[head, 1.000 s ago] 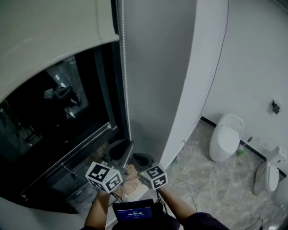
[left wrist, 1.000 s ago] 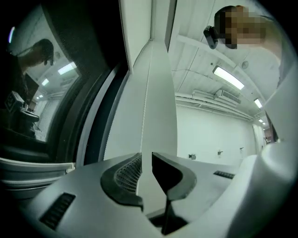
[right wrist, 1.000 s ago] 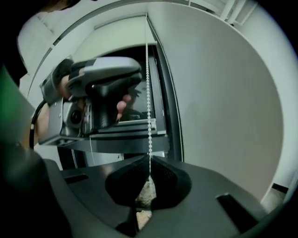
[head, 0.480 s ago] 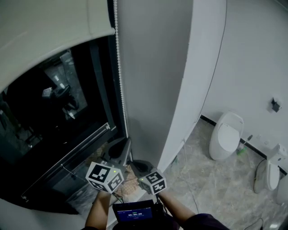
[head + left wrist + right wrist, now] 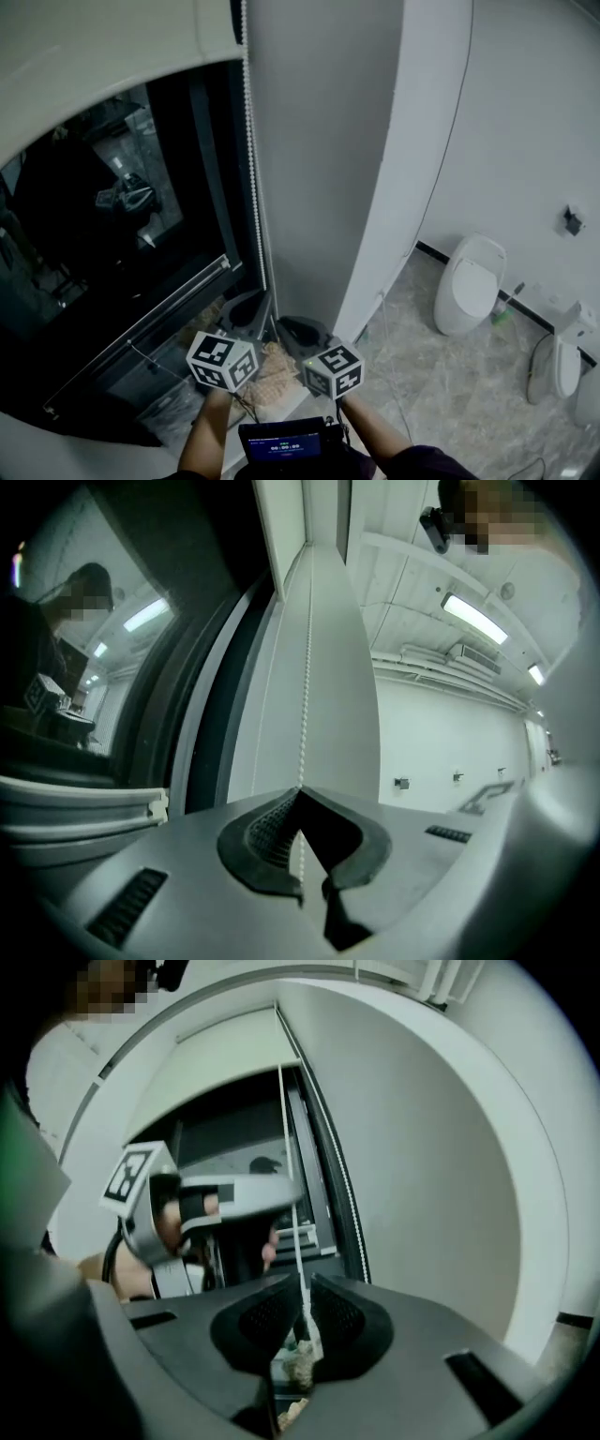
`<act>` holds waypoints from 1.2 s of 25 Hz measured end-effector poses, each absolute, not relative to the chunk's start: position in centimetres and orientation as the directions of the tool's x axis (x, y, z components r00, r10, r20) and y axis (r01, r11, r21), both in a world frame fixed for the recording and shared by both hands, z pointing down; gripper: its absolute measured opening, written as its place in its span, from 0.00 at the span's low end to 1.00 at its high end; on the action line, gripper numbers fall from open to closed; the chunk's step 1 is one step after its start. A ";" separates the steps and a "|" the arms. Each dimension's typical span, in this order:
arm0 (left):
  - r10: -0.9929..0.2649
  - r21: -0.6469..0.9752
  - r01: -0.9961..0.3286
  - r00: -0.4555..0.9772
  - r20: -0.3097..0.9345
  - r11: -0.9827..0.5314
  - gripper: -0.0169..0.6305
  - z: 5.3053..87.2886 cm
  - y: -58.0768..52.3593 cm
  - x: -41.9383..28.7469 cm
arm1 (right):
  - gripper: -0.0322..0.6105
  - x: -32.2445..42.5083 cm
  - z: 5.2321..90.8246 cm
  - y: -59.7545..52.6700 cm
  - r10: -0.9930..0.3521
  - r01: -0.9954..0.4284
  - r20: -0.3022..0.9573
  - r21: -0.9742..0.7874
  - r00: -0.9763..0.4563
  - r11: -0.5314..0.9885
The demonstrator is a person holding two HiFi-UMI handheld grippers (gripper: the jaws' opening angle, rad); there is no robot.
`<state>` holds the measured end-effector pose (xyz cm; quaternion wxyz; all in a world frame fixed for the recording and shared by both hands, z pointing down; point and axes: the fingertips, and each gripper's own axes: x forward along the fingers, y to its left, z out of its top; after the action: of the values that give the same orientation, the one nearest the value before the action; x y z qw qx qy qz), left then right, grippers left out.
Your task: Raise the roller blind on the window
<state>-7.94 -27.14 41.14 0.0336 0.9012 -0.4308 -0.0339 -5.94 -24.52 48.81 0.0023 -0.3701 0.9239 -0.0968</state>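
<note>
While both tongs grip the bead chain (image 5: pixel 251 169) beside the window (image 5: pixel 112 234), a pull looks in hand: the left tongs (image 5: pixel 300 791) pinch it higher up and the right tongs (image 5: pixel 304 1299) are closed on it just below. The roller blind (image 5: pixel 94 66) hangs partly raised across the window's top. Next, one pair probably has to release and regrip higher. The roller is cut off above, and the chain's lower loop is hidden.

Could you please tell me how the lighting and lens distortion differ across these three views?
Head view: dim and low-contrast, the window glass dark with faint reflections. Left gripper view: strong fisheye with black corners, a ceiling strip light glaring bright. Right gripper view: the same fisheye bows the wall edge, while the bead chain reads fairly sharp.
</note>
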 end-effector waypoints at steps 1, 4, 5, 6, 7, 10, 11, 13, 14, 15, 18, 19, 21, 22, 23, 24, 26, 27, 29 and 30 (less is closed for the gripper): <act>-0.779 0.109 -0.773 0.627 -0.015 -0.625 0.04 42.3 -27.3 -7.9 | 0.08 -5.7 47.2 -24.6 -0.687 -0.684 0.045 -0.163 -0.725 0.711; -0.770 0.157 -0.764 0.638 0.036 -0.626 0.04 45.4 -27.6 -7.5 | 0.08 -5.4 42.5 -24.9 -0.691 -0.684 -0.023 -0.121 -0.723 0.720; -0.766 0.164 -0.762 0.641 0.054 -0.627 0.04 46.3 -27.6 -7.3 | 0.08 -5.2 41.1 -25.1 -0.695 -0.689 -0.044 -0.101 -0.718 0.718; -0.762 0.168 -0.760 0.644 0.069 -0.627 0.04 47.1 -27.6 -7.2 | 0.08 -5.2 39.9 -25.3 -0.700 -0.695 -0.063 -0.079 -0.712 0.714; -0.759 0.172 -0.759 0.646 0.081 -0.628 0.04 47.8 -27.5 -7.1 | 0.08 -5.1 38.9 -25.4 -0.701 -0.699 -0.078 -0.062 -0.709 0.713; -0.754 0.171 -0.760 0.648 0.111 -0.627 0.04 49.4 -27.4 -6.6 | 0.14 -5.7 36.8 -25.5 -0.687 -0.688 -0.092 -0.028 -0.721 0.726; -0.750 0.170 -0.758 0.650 0.123 -0.630 0.04 49.8 -27.4 -6.4 | 0.16 -5.9 36.4 -25.5 -0.683 -0.684 -0.092 -0.019 -0.725 0.729; -0.738 0.170 -0.752 0.658 0.147 -0.637 0.04 50.7 -27.4 -5.8 | 0.18 -6.1 35.8 -25.8 -0.684 -0.687 -0.097 -0.005 -0.723 0.726; -0.732 0.177 -0.748 0.663 0.158 -0.640 0.04 51.3 -27.3 -5.5 | 0.18 -6.2 35.6 -25.9 -0.687 -0.690 -0.097 -0.003 -0.720 0.724; -0.725 0.191 -0.744 0.668 0.168 -0.641 0.04 52.0 -27.1 -5.3 | 0.18 -6.2 35.5 -25.9 -0.688 -0.691 -0.095 -0.005 -0.720 0.723; -0.704 0.248 -0.732 0.680 0.204 -0.634 0.04 54.6 -26.2 -4.8 | 0.18 -6.2 35.0 -26.0 -0.695 -0.698 -0.090 0.008 -0.713 0.716; -0.698 0.262 -0.730 0.682 0.217 -0.631 0.04 55.5 -25.9 -4.7 | 0.17 -6.0 34.9 -26.0 -0.703 -0.707 -0.095 0.017 -0.705 0.707; -0.689 0.280 -0.728 0.684 0.239 -0.625 0.04 56.8 -25.4 -4.7 | 0.09 -5.7 34.9 -26.2 -0.717 -0.723 -0.107 0.027 -0.689 0.690; -0.688 0.287 -0.729 0.683 0.246 -0.622 0.04 57.1 -25.3 -4.8 | 0.07 -5.6 35.0 -26.2 -0.719 -0.726 -0.111 0.025 -0.686 0.688; -0.688 0.292 -0.730 0.682 0.250 -0.618 0.04 57.3 -25.2 -4.9 | 0.07 -5.6 35.2 -26.0 -0.717 -0.723 -0.113 0.018 -0.688 0.690; -0.688 0.296 -0.731 0.680 0.251 -0.615 0.04 57.4 -25.2 -5.1 | 0.07 -5.7 35.3 -25.9 -0.714 -0.720 -0.114 0.013 -0.691 0.694; -0.688 0.311 -0.726 0.684 0.240 -0.613 0.04 57.3 -25.2 -5.3 | 0.06 -5.8 35.2 -25.9 -0.716 -0.724 -0.125 0.030 -0.687 0.689; -0.686 0.331 -0.717 0.691 0.227 -0.614 0.04 57.2 -25.1 -5.4 | 0.06 -5.8 35.1 -25.9 -0.718 -0.728 -0.132 0.044 -0.683 0.684; -0.681 0.407 -0.687 0.708 0.188 -0.602 0.05 57.2 -24.8 -5.9 | 0.06 -5.7 35.1 -26.0 -0.721 -0.733 -0.142 0.061 -0.678 0.678; -0.682 0.447 -0.673 0.711 0.170 -0.590 0.05 57.3 -24.6 -6.2 | 0.06 -5.6 35.2 -26.1 -0.722 -0.734 -0.144 0.064 -0.677 0.676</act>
<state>-6.22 -24.55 57.28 0.2465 0.8915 -0.3800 -0.0098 -5.56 -26.08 35.19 0.0531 -0.3985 0.9138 0.0584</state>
